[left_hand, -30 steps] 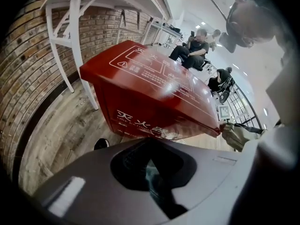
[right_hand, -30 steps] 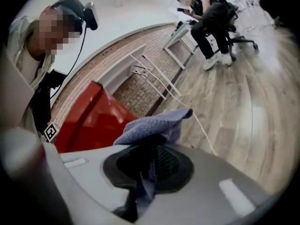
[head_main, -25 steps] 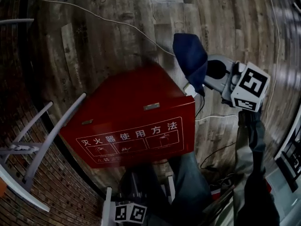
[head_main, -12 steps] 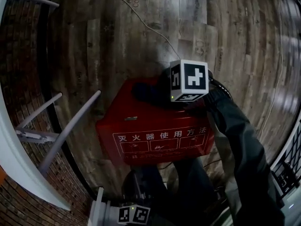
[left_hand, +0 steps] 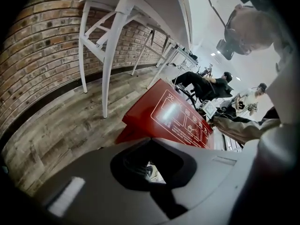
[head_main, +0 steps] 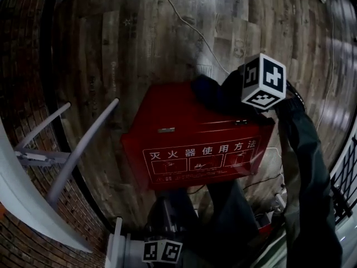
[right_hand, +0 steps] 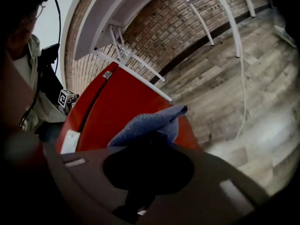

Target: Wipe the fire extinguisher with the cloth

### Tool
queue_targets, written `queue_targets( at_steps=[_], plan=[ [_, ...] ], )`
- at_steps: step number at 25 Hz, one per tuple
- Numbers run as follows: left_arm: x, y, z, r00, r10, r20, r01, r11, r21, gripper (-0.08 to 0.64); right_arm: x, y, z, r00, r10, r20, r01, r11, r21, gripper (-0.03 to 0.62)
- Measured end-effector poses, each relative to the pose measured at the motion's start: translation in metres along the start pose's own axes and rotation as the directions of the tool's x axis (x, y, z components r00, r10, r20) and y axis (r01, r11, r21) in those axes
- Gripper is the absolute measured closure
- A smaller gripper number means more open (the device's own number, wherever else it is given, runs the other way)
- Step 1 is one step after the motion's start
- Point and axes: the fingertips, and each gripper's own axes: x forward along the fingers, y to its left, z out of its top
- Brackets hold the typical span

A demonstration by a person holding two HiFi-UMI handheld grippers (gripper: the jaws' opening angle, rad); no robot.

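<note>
The red fire extinguisher box [head_main: 184, 119], with white Chinese print on its front, stands on the wooden floor. My right gripper [head_main: 230, 94] is over the box's far right top corner, shut on a dark blue cloth [head_main: 207, 91] that rests on the lid. In the right gripper view the cloth [right_hand: 149, 122] bunches out of the jaws against the red lid [right_hand: 110, 111]. My left gripper [left_hand: 147, 140] is shut on nothing and stays low in front of the box [left_hand: 176, 116]. Its marker cube [head_main: 162, 251] shows at the bottom of the head view.
White metal furniture legs [head_main: 81, 149] lean at the left beside a brick wall [head_main: 33, 82]. A thin cable [head_main: 187, 21] runs across the floor behind the box. More cables [head_main: 262, 180] lie at the right. Seated people [left_hand: 206, 83] show far off in the left gripper view.
My right gripper has swung in from the box's right side, where the cloth hung in the air, and come down so the cloth lies on the lid. The left gripper has barely shifted.
</note>
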Motion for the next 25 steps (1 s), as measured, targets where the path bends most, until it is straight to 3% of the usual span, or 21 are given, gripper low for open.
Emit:
queue_targets(
  at_steps=[5, 8, 11, 15, 17, 18, 21, 22, 25],
  plan=[
    [-0.016, -0.001, 0.031, 0.997, -0.072, 0.005, 0.071, 0.995, 0.076, 0.552, -0.062, 0.025, -0.048, 0.990, -0.138, -0.035, 0.141, 0.986, 0.092, 0.555],
    [-0.024, -0.002, 0.056, 0.990, -0.144, 0.013, 0.141, 0.980, 0.142, 0.552, -0.105, 0.061, -0.030, 0.964, -0.253, 0.084, 0.245, 0.965, 0.092, 0.555],
    [-0.034, -0.002, 0.070, 0.980, -0.197, 0.001, 0.193, 0.961, 0.197, 0.552, -0.134, 0.116, 0.015, 0.880, -0.397, 0.261, 0.388, 0.917, 0.089, 0.555],
    [-0.054, -0.005, 0.077, 0.971, -0.239, -0.034, 0.239, 0.937, 0.253, 0.552, -0.075, 0.179, 0.051, 0.785, -0.493, 0.375, 0.479, 0.867, 0.138, 0.555],
    [-0.058, -0.009, 0.083, 0.962, -0.270, -0.052, 0.273, 0.918, 0.289, 0.552, -0.035, 0.185, 0.060, 0.704, -0.553, 0.446, 0.524, 0.828, 0.200, 0.554],
    [-0.059, -0.012, 0.087, 0.957, -0.286, -0.058, 0.289, 0.907, 0.307, 0.552, -0.025, 0.183, 0.063, 0.642, -0.603, 0.473, 0.554, 0.792, 0.257, 0.554],
    [-0.067, -0.013, 0.096, 0.951, -0.302, -0.066, 0.306, 0.886, 0.350, 0.552, -0.021, 0.174, 0.068, 0.424, -0.756, 0.499, 0.607, 0.646, 0.464, 0.546],
    [-0.071, -0.011, 0.097, 0.953, -0.296, -0.065, 0.299, 0.882, 0.364, 0.552, -0.022, 0.175, 0.068, 0.377, -0.783, 0.494, 0.591, 0.614, 0.523, 0.530],
    [-0.090, -0.005, 0.095, 0.962, -0.266, -0.065, 0.269, 0.878, 0.396, 0.552, -0.026, 0.187, 0.058, 0.305, -0.827, 0.472, 0.515, 0.560, 0.649, 0.453]
  ],
)
